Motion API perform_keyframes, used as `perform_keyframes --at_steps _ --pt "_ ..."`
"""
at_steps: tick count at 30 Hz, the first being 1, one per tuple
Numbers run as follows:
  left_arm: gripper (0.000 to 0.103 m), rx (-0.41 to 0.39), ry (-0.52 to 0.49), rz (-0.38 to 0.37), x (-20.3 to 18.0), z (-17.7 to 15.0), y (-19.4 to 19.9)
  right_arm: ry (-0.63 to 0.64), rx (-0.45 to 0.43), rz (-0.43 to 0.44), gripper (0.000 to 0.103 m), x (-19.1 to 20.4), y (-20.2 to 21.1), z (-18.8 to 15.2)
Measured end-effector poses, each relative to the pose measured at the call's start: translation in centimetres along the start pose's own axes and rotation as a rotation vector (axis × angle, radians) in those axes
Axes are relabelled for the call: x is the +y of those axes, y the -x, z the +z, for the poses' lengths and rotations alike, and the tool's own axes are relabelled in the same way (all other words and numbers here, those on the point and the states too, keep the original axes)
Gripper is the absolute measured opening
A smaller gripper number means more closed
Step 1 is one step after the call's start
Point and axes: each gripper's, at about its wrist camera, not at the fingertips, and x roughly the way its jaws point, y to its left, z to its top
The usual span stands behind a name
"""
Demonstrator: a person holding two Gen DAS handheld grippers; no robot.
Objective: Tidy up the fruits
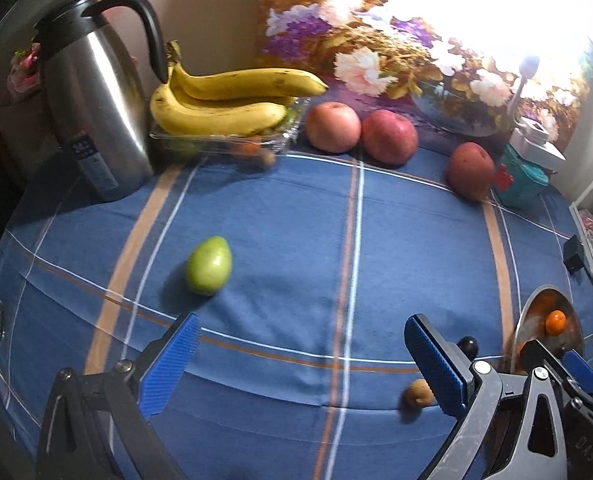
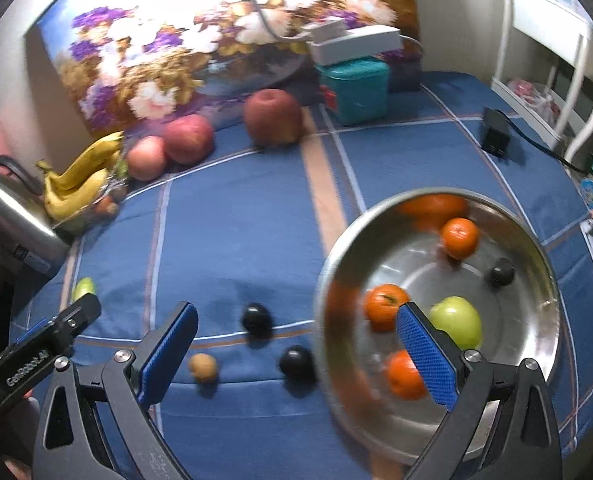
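both pairs of fingers are spread wide and grasp nothing. the left gripper [image 1: 296, 364] fills the bottom of the left wrist view, its blue pads apart, and the right gripper [image 2: 296, 356] stands the same way at the bottom of the right wrist view, its right-hand pad overlapping the steel bowl [image 2: 336, 280].

that bowl, at lower right of the right wrist frame, already holds three oranges [image 2: 459, 237], a green fruit [image 2: 458, 320] and one dark plum [image 2: 501, 272]. loose on the blue checked cloth [image 1: 296, 220] are a green pear-like fruit [image 1: 209, 266], two dark plums [image 2: 257, 319] and a small brown fruit [image 2: 203, 367].

the relation that matters: in the left wrist view the green pear-like fruit lies up and slightly left of the left-hand pad, outside the gap between the fingers, near them but not touching. its long axis tilts, narrow end toward the upper right of the frame. in the right wrist view it is only a sliver at far left, behind the left gripper's tip, so the left hand looks nearer to it. the plums and the brown fruit sit inside the right gripper's spread, beside the bowl, so those look like the right hand's work.

three apples [image 1: 333, 127] and bananas [image 1: 224, 100] rest along the top of the frame, well apart from both.
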Motion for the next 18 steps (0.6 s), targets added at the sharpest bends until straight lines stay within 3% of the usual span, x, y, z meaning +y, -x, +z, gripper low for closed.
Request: perform_keyframes --at_steps 12,18 --pt "0.103 -0.028 0.089 0.039 5.6 0.8 0.1 0.094 0.011 0.030 0.099 5.4 -0.6 -0.5" --pt "0.103 -0.054 0.105 0.012 7.2 1.4 0.3 0.116 0.023 0.036 0.099 7.2 -1.1 -0.9"
